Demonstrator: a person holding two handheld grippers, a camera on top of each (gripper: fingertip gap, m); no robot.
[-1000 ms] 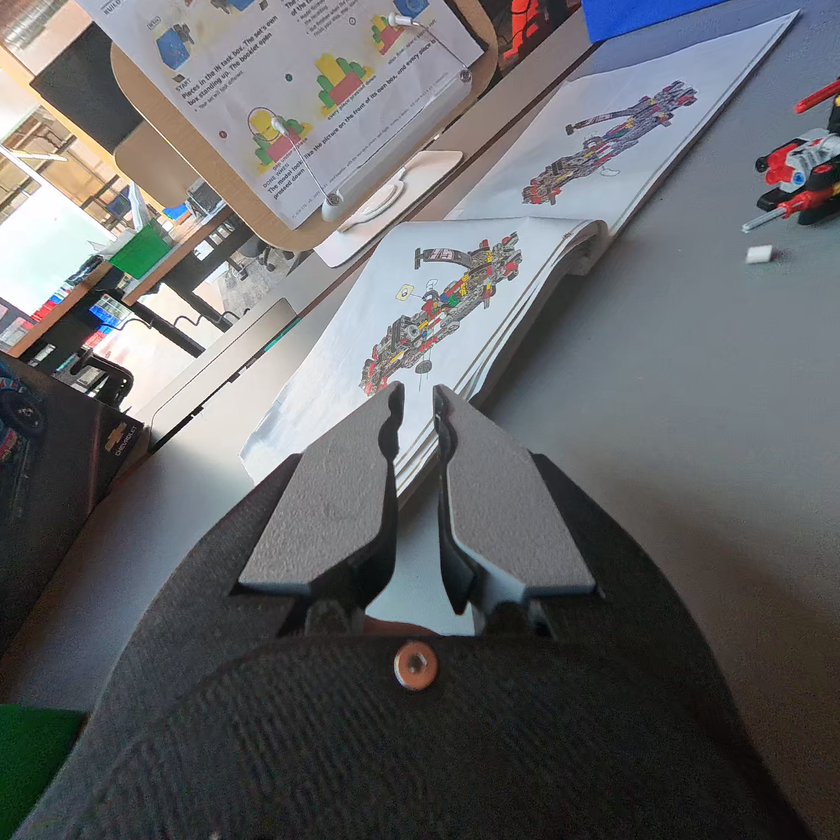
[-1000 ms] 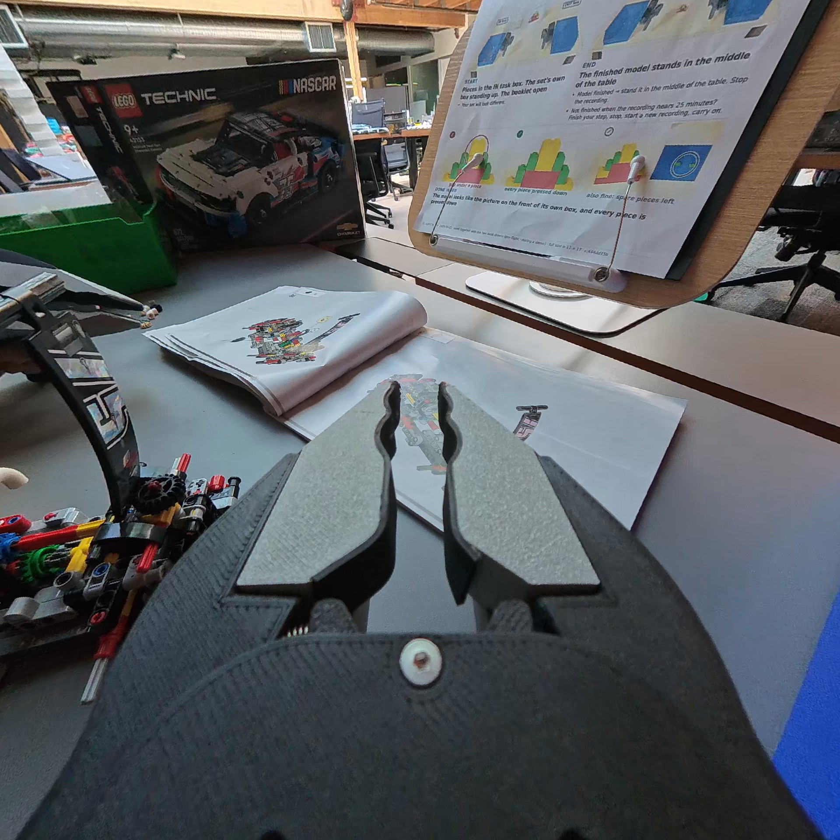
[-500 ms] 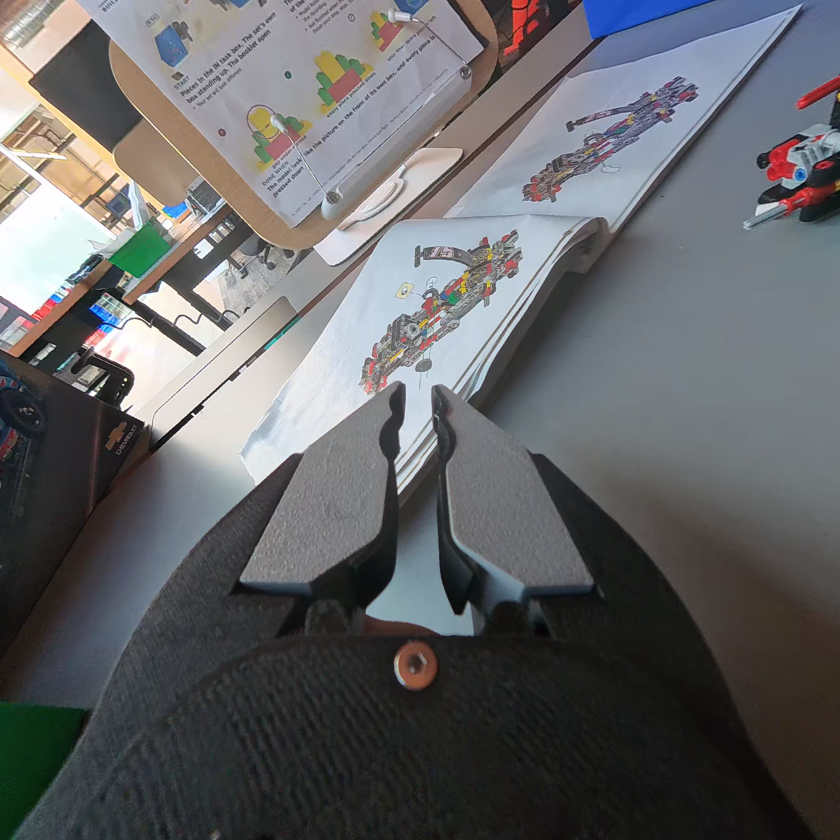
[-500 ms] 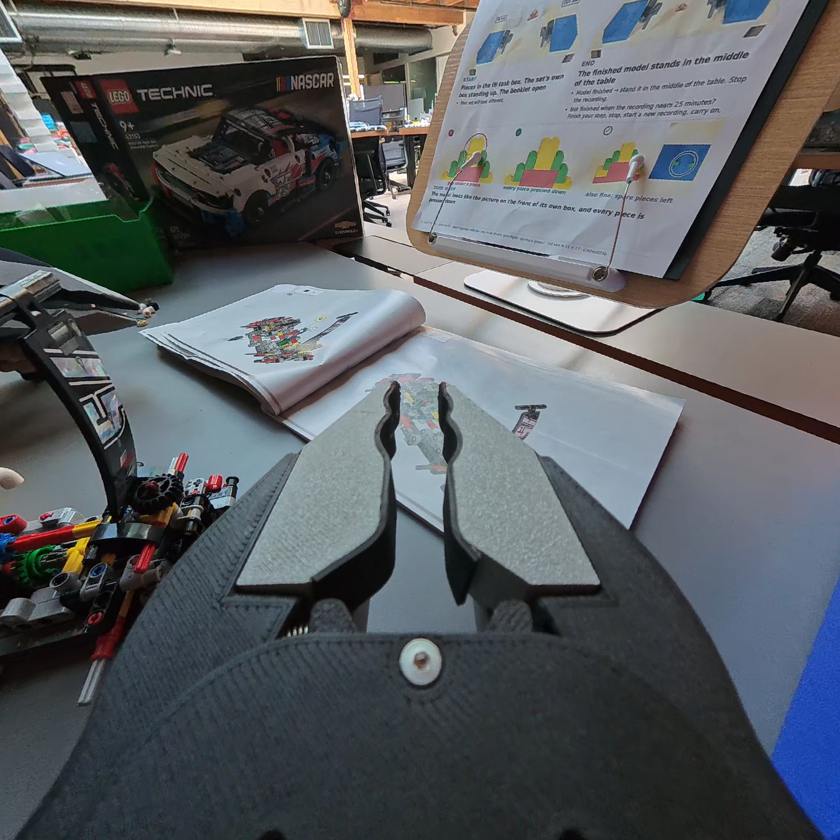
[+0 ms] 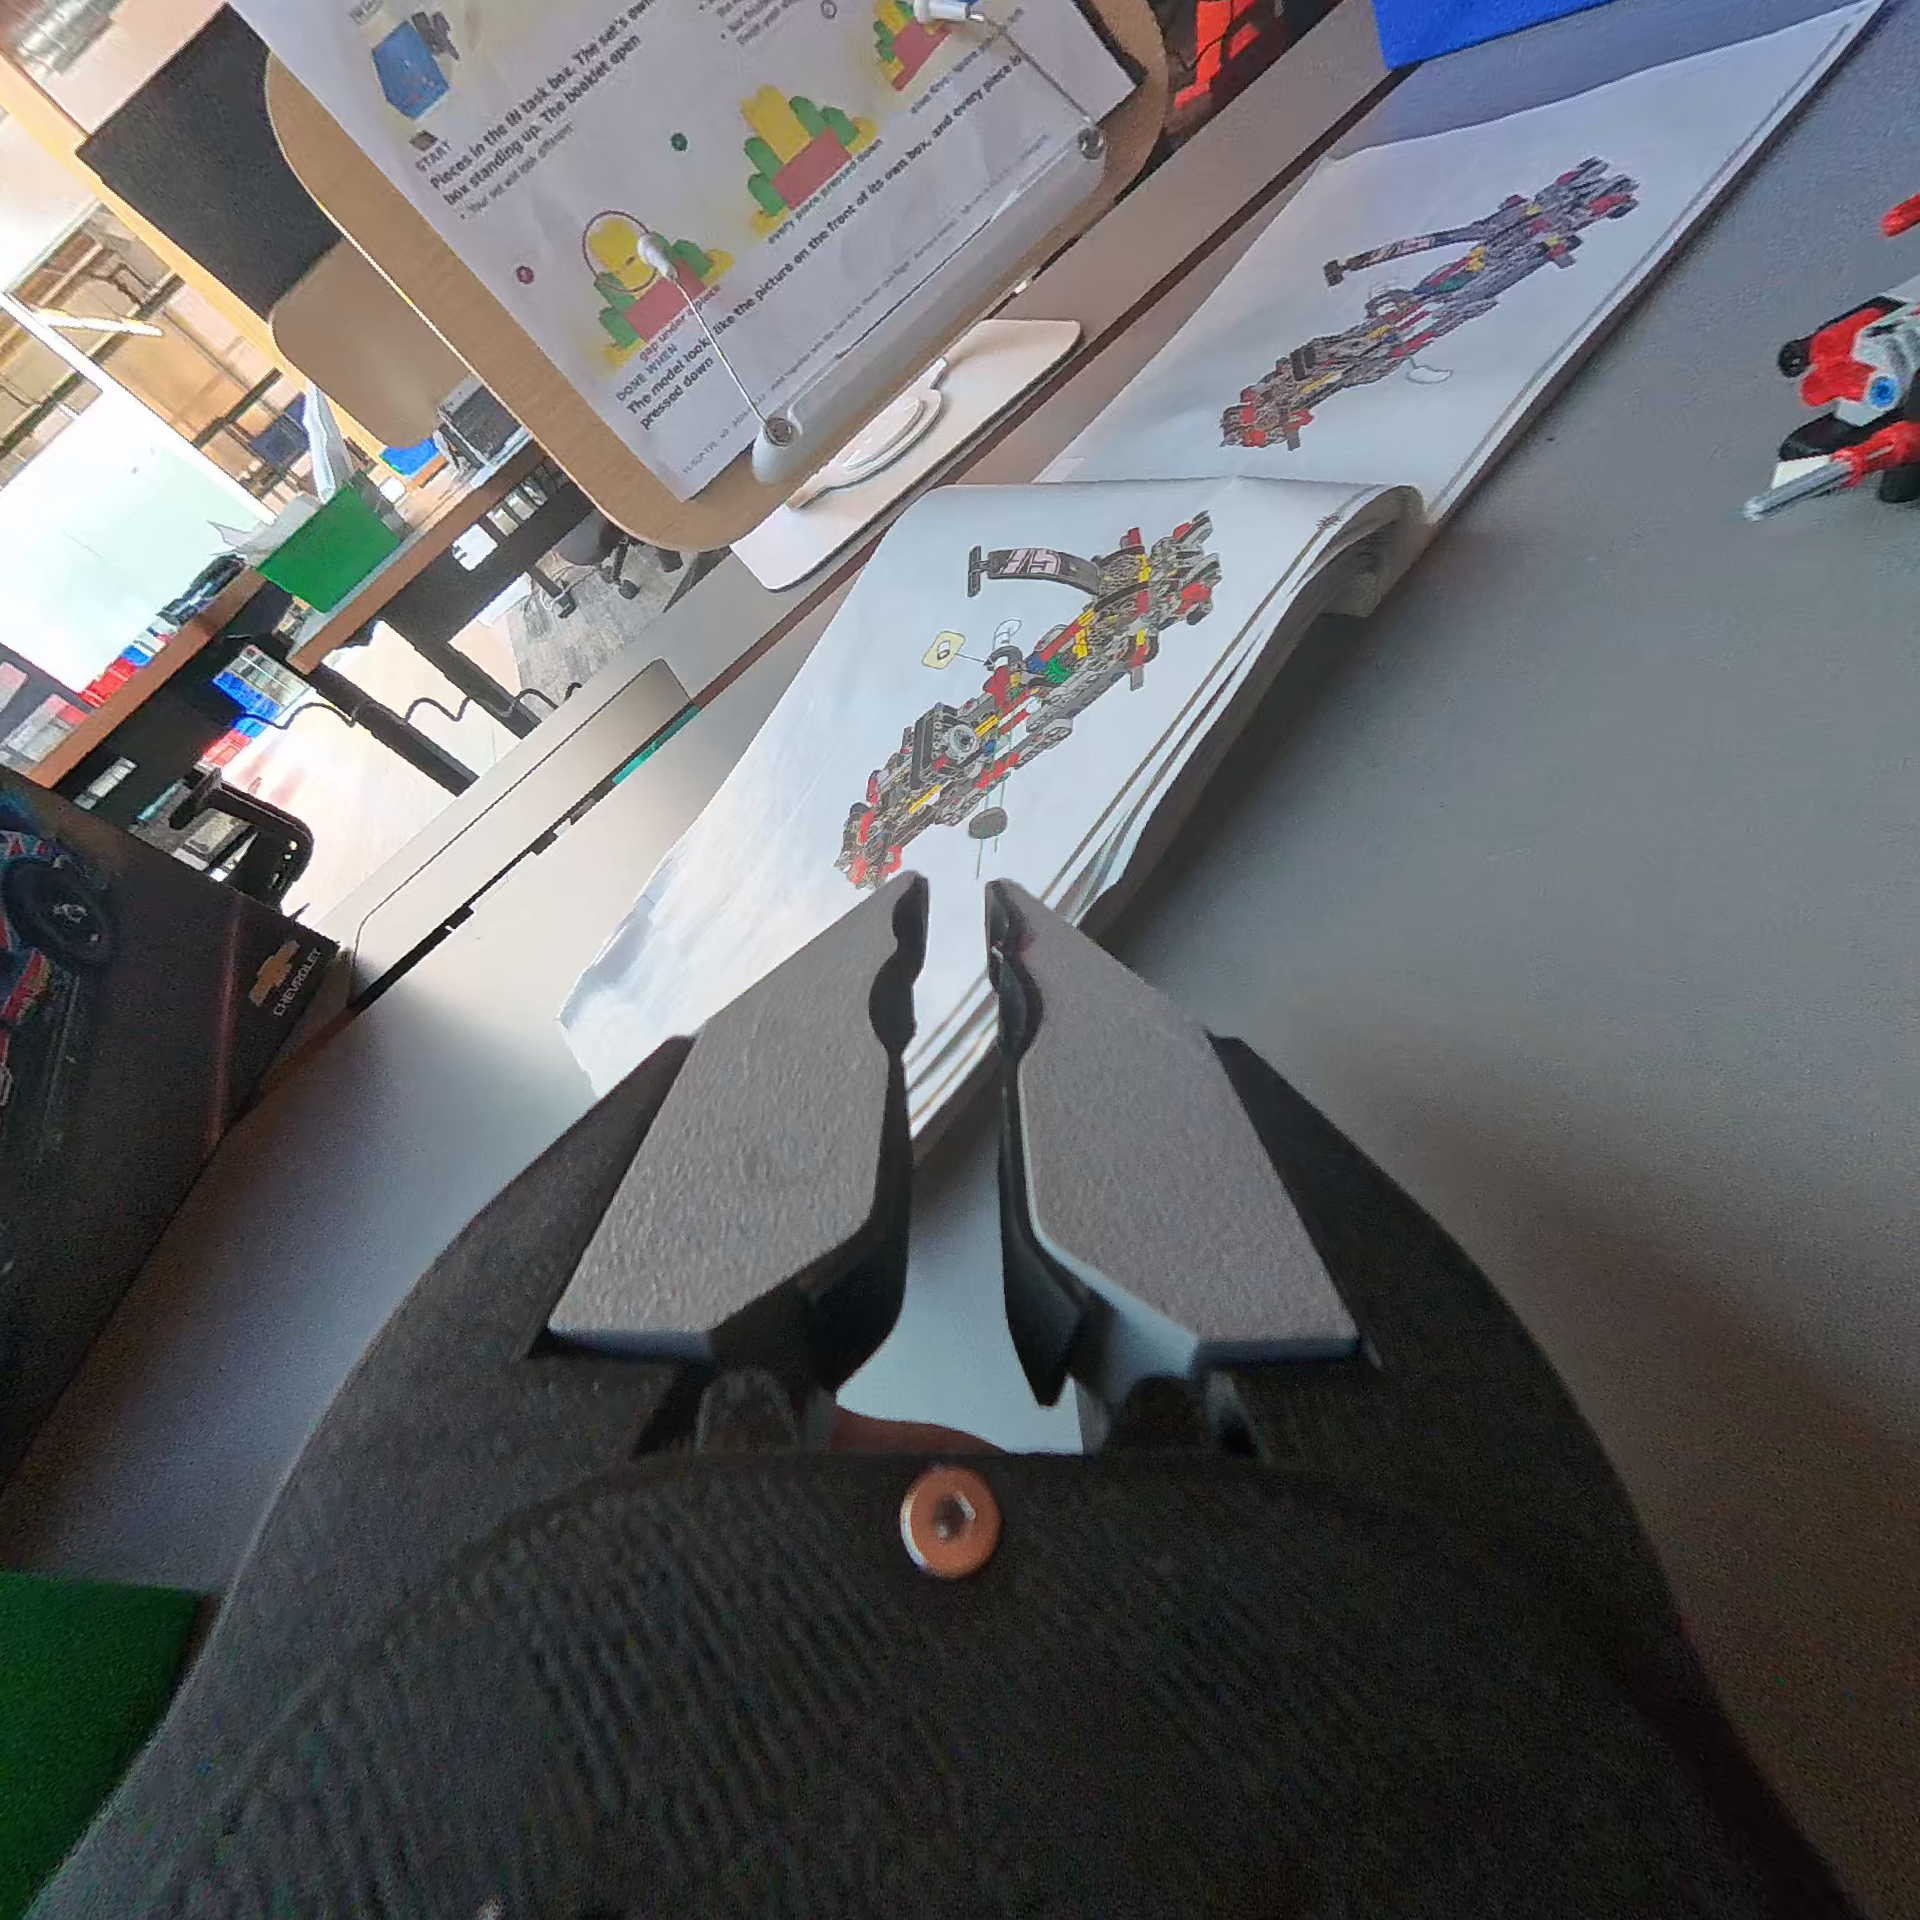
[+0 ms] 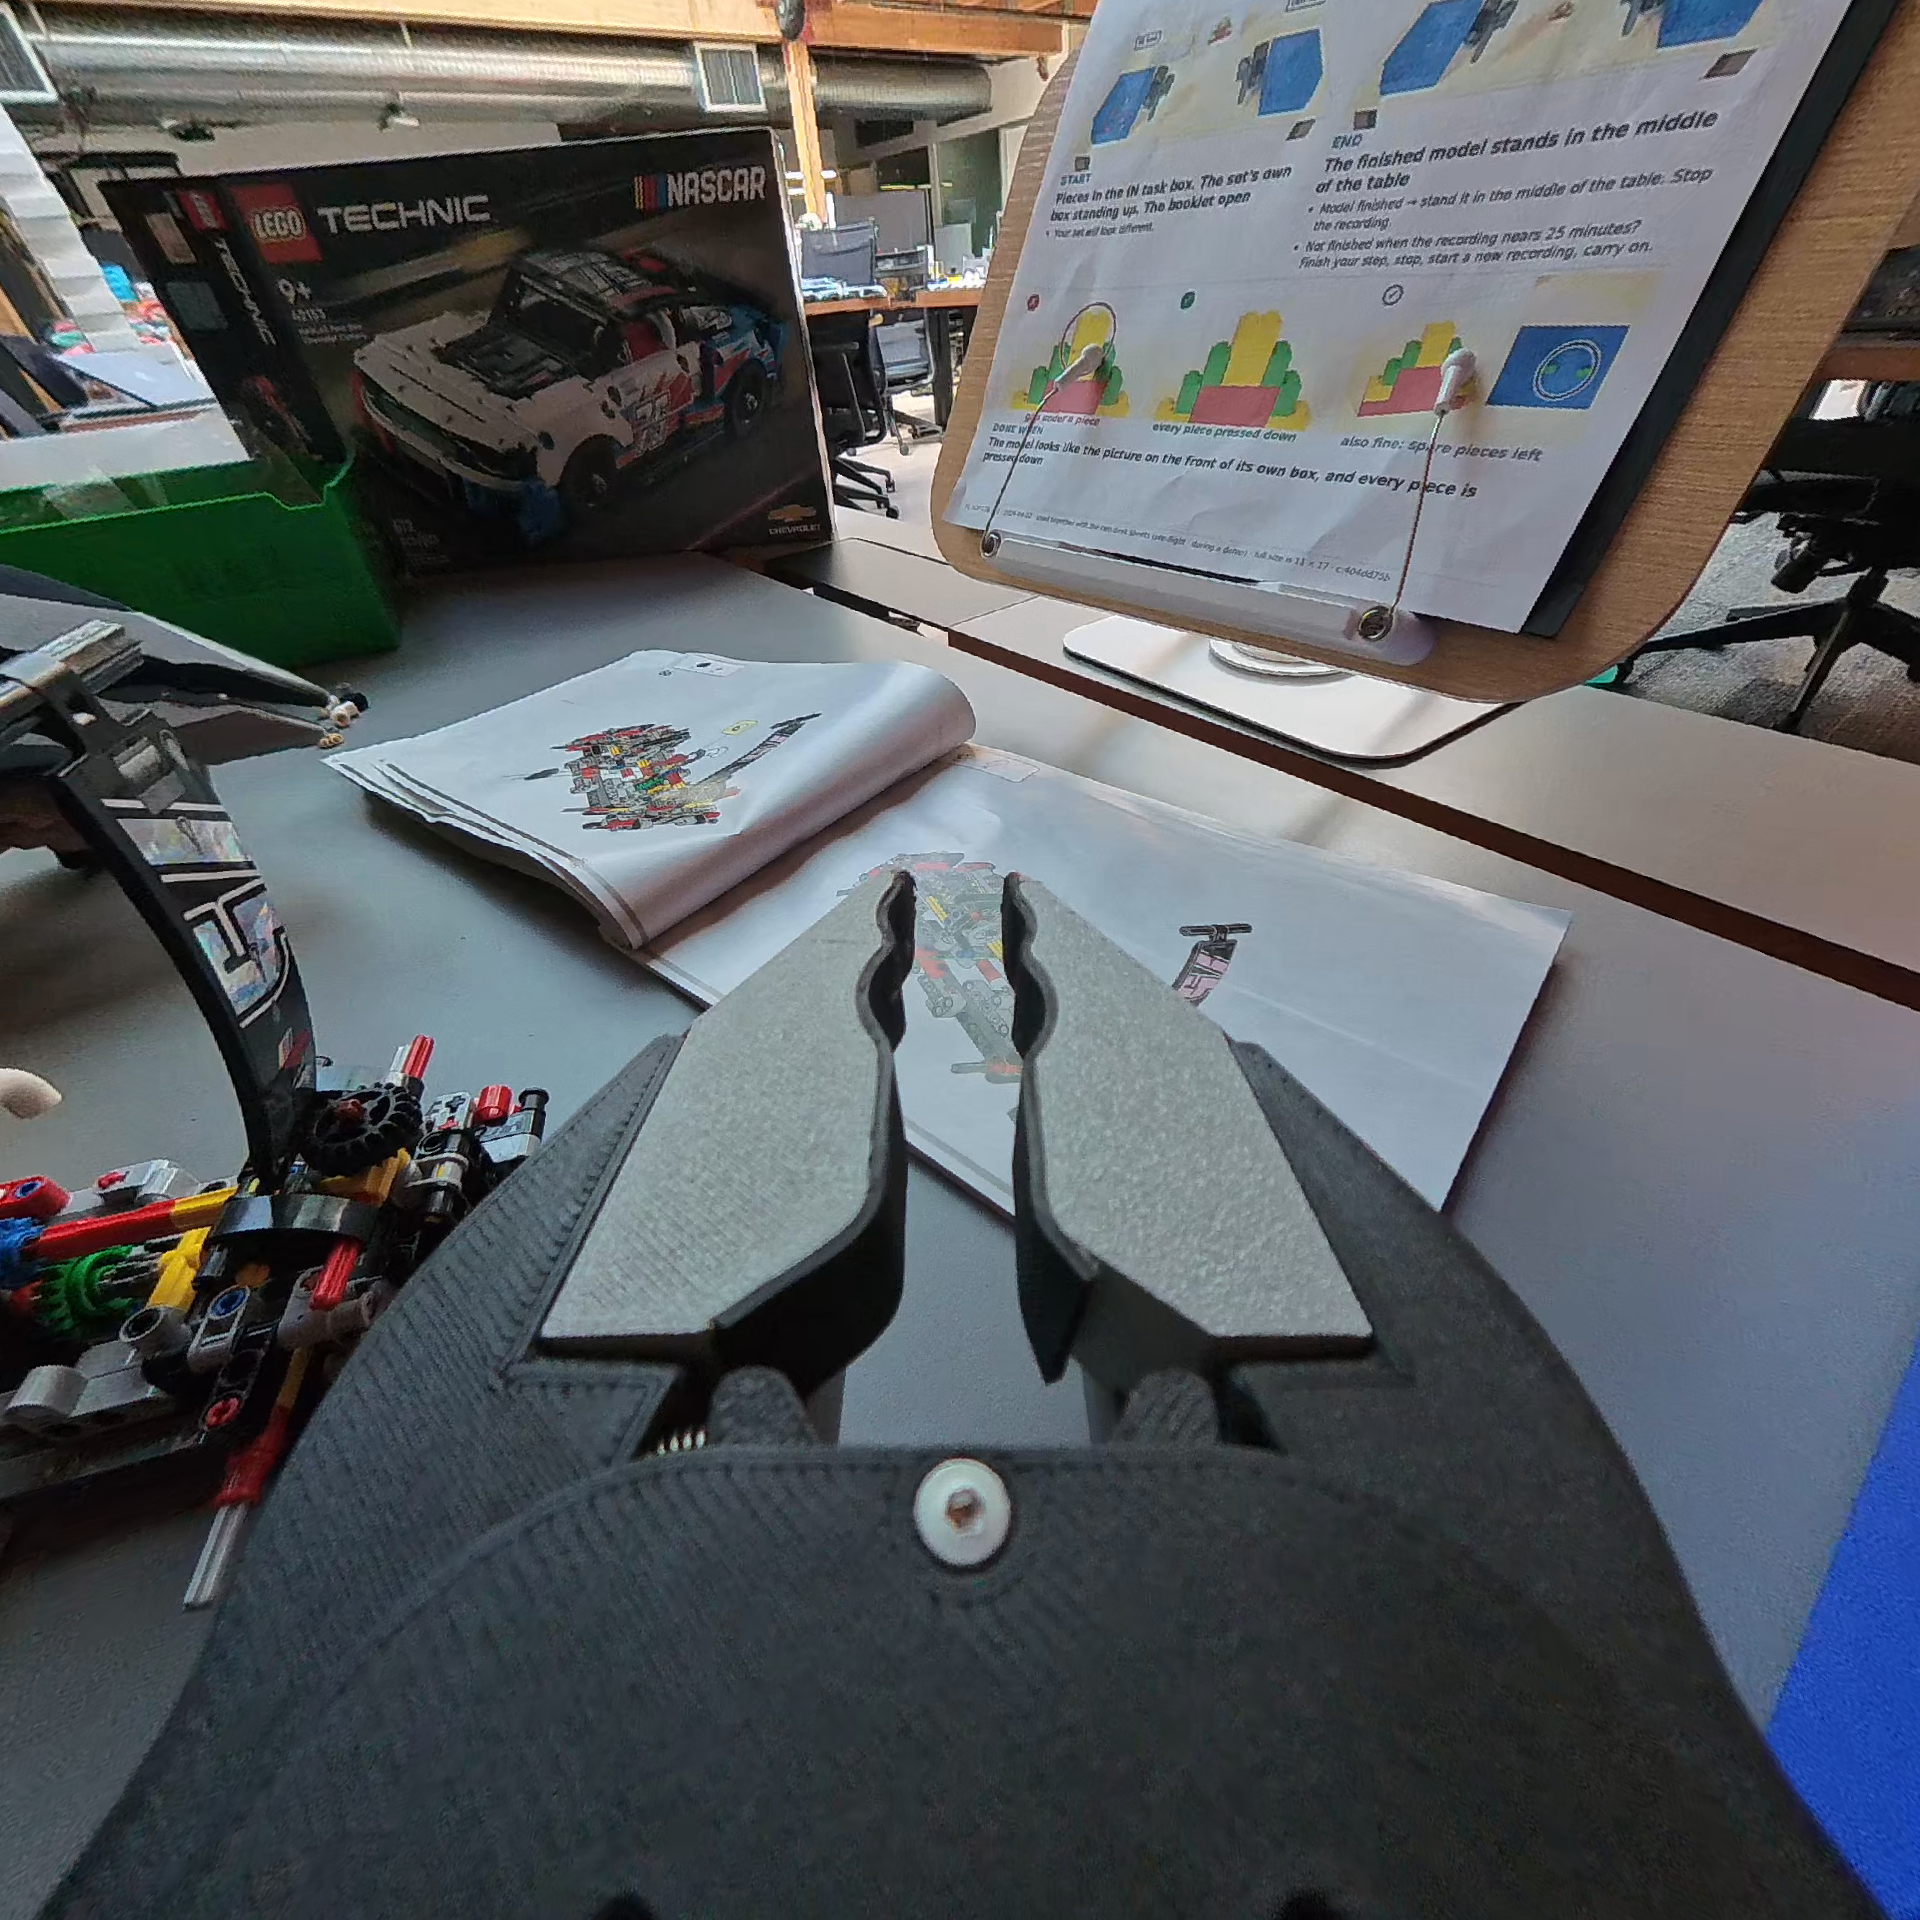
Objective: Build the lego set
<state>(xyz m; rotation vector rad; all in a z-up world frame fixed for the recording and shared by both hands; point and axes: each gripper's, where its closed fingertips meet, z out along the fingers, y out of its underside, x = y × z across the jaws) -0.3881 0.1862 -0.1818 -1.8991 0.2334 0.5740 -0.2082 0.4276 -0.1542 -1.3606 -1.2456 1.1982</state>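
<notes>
My left gripper [image 5: 956, 894] hovers low over the near corner of an open instruction booklet [image 5: 935, 727] on the grey table [image 5: 1558, 935]. Its jaws stand a narrow gap apart with nothing between them. My right gripper [image 6: 958, 888] hovers over the booklet's right page [image 6: 1299, 935], jaws slightly apart and empty. A half-built toy-brick car model [image 6: 208, 1247] lies to its left, with a black curved piece [image 6: 218, 935] arching up from it. The model also shows at the right edge of the left wrist view [image 5: 1860, 364]. The left gripper's body [image 6: 156, 675] shows at the left edge of the right wrist view.
A dark set box [image 6: 520, 343] and a green bin [image 6: 187, 551] stand at the back left. A wooden stand with a printed sheet [image 6: 1351, 312] stands behind the booklet on an adjoining table. A blue mat [image 6: 1860, 1610] lies at the right edge.
Both grippers have barely moved and their jaws stay the same. A small white piece that lay on the table near the model a second ago no longer shows in the left wrist view.
</notes>
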